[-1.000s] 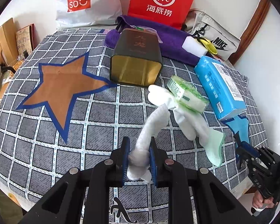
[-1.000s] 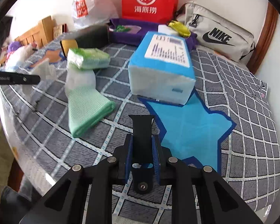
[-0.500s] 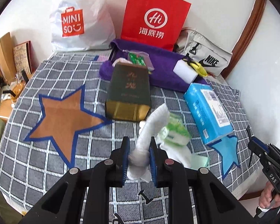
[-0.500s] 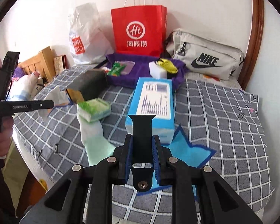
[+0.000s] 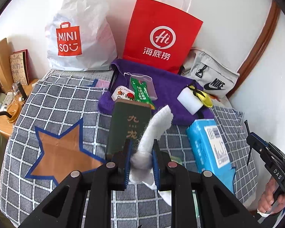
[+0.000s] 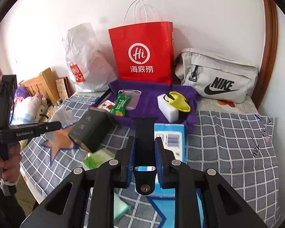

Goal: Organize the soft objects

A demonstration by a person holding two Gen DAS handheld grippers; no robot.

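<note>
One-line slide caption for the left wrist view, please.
Left gripper clamps a fluffy white sock above the grey checked bedspread, facing a dark green tin and purple towel.

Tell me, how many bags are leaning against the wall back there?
3: a white Miniso plastic bag on the left, a red paper bag in the middle, and a grey Nike pouch on the right. Others may be hidden behind them.

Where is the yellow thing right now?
The yellow thing lies on the white sponge block, on the right part of the purple towel, in front of the grey Nike bag.
</note>
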